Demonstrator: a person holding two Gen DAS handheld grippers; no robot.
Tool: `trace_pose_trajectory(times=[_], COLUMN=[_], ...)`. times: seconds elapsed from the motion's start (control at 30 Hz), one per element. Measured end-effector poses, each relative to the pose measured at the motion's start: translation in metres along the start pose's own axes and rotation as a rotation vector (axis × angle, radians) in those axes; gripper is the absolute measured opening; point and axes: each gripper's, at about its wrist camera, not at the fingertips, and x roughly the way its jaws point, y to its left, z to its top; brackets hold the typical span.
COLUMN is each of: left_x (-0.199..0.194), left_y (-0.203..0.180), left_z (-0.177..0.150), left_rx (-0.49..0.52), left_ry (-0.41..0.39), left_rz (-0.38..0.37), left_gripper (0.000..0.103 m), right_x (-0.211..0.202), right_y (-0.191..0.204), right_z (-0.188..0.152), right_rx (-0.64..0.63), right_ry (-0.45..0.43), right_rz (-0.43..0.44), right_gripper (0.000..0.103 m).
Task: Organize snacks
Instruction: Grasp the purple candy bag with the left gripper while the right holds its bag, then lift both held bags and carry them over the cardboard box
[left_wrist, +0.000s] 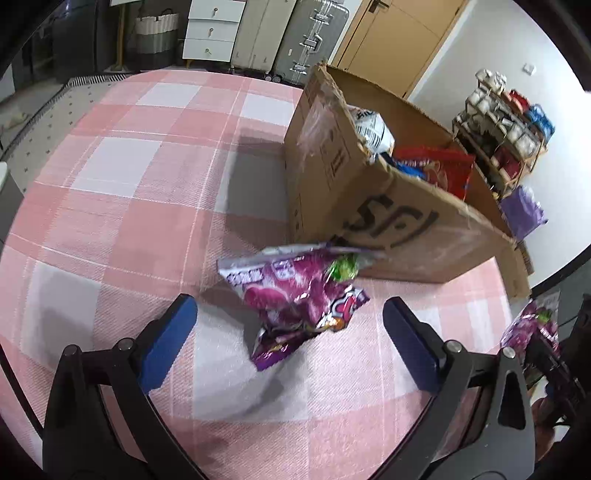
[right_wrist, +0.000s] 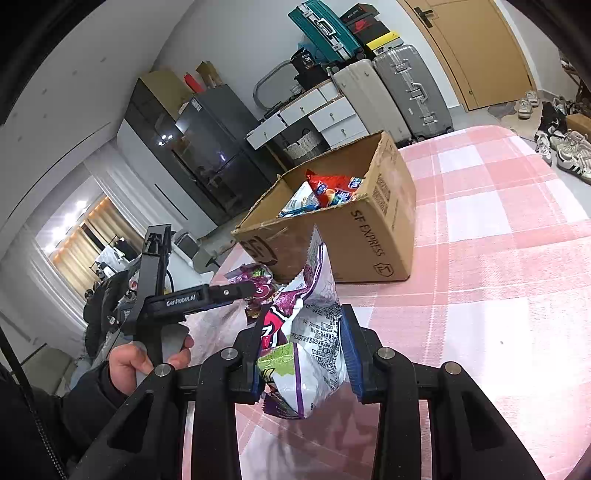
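Black tongs (left_wrist: 290, 343), blue pads (left_wrist: 168, 341) — silver screws, dark sleeve.

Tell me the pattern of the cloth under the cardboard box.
Pink and white checks on the cloth, clearest in the left wrist view.

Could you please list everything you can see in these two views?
Purple bag: one, purple and green, on the bed in front of the box, between the open left fingers.
Held bag: one, purple and white, clamped in the right gripper.
Box: one, brown cardboard, open, on the bed.
Snacks in box: several, red, blue and white.
Bed cover: one, pink and white check.
Suitcases: three, beige, grey and teal, by the wall.
Drawers: white, beside the suitcases.
Door: one, tan.
Shoes: several, on the floor.
Rack: one, wooden, by the wall.
Left gripper: open.
Right gripper: shut on the held bag.
Left hand: on the left gripper's handle.
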Motion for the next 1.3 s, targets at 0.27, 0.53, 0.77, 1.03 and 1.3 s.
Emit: trace_pose_trajectory(times=[0.27, 0.53, 0.77, 1.03, 1.3], left_x=[0.020, 0.011, -0.019, -0.054, -0.091], left_y=[0.010, 0.008, 0.010, -0.007, -0.032], left_z=[0.006, -0.004, -0.018, -0.031, -0.053], left_rx=[-0.068, 0.041, 0.049, 0.097, 0.179], left_ry=[0.041, 0.053, 0.023, -0.006, -0.037], left_rz=[-0.112, -0.177, -0.147, -0.134, -0.143], left_gripper=[0.065, 0.043, 0.044, 0.044, 0.044], right_x=[0.001, 0.002, 0.005, -0.002, -0.012], right_y=[0.000, 0.003, 0.015, 0.026, 0.032], right_z=[-0.003, -0.002, -0.002, 0.000, -0.002], right_rx=[-0.002, -0.001, -0.020, -0.048, -0.062], right_ry=[0.027, 0.040, 0.046, 0.025, -0.001], right_rz=[-0.030, -0.035, -0.027, -0.030, -0.052], right_gripper=[0.035, 0.035, 0.035, 0.035, 0.035])
